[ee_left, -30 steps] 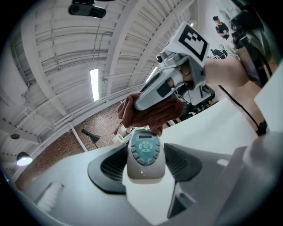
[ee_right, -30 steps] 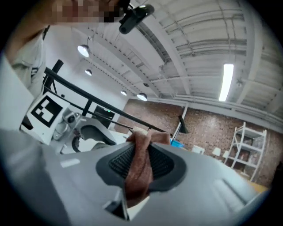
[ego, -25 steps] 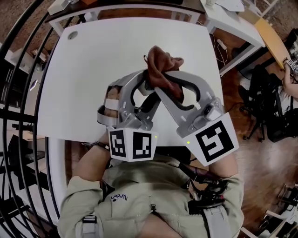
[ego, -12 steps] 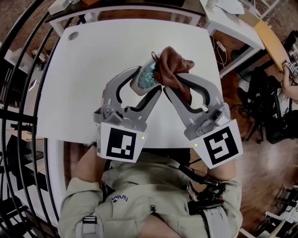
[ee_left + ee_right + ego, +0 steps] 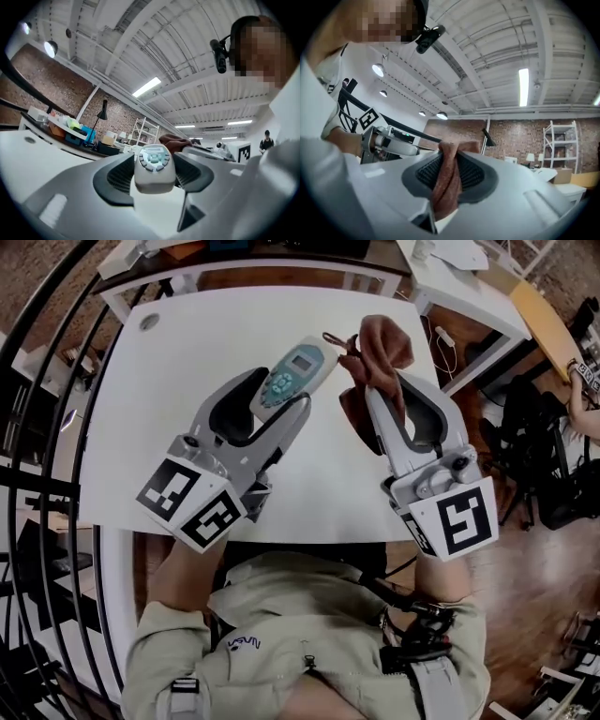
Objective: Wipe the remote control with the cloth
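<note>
A grey remote control (image 5: pixel 292 373) with a small screen and teal buttons lies face up between the jaws of my left gripper (image 5: pixel 284 397), which is shut on it above the white table (image 5: pixel 159 418). In the left gripper view the remote (image 5: pixel 153 166) points away from the camera, pinched by both ribbed pads. My right gripper (image 5: pixel 389 390) is shut on a brown cloth (image 5: pixel 380 345), which bunches up past the fingertips just right of the remote's far end. In the right gripper view the cloth (image 5: pixel 447 180) hangs twisted between the pads. Cloth and remote are slightly apart.
A round cable grommet (image 5: pixel 147 322) sits at the table's far left corner. A second white table (image 5: pixel 473 292) stands at the upper right, with a black chair (image 5: pixel 525 427) beside it on the wooden floor. Black curved railing (image 5: pixel 37 427) runs along the left.
The left gripper has rolled, and the remote now faces up and sits further left and away. The right gripper with the cloth has shifted right, so cloth and remote have come apart.
</note>
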{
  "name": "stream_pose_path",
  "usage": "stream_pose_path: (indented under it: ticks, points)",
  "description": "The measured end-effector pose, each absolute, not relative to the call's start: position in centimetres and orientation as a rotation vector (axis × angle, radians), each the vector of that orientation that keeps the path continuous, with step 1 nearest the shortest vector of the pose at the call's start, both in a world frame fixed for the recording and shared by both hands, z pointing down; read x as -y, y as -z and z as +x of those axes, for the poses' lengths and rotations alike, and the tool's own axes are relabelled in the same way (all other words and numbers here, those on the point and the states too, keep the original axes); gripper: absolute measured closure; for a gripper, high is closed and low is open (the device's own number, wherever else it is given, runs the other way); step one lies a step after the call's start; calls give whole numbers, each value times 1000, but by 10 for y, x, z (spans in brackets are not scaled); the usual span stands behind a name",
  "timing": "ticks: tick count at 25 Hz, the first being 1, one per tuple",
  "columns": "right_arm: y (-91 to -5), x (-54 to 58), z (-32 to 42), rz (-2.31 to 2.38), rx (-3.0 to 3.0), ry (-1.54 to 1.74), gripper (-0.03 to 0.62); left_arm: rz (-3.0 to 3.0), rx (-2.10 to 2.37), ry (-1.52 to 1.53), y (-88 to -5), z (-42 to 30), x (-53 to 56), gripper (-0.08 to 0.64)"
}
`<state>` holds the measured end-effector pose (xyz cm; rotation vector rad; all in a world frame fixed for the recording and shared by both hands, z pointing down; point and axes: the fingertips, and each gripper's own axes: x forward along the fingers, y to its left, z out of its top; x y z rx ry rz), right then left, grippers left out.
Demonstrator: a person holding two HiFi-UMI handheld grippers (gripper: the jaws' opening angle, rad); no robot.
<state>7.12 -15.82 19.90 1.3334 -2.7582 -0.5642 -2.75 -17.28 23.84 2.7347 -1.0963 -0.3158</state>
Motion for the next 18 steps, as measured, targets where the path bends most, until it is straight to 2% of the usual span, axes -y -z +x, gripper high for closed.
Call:
stream_pose_path:
  ticks: [6,12,18]
  points:
    - [-228,133,12,1036,2890,548,511,2658,1003,421,-229,-28,174,287]
    - [-253,110,-4,764,2838,596,512,2585,850,530,-217,-24,168,287]
    - [-199,162,56,1250,2833,593,512,2589,733,543,-209,-15,151,287]
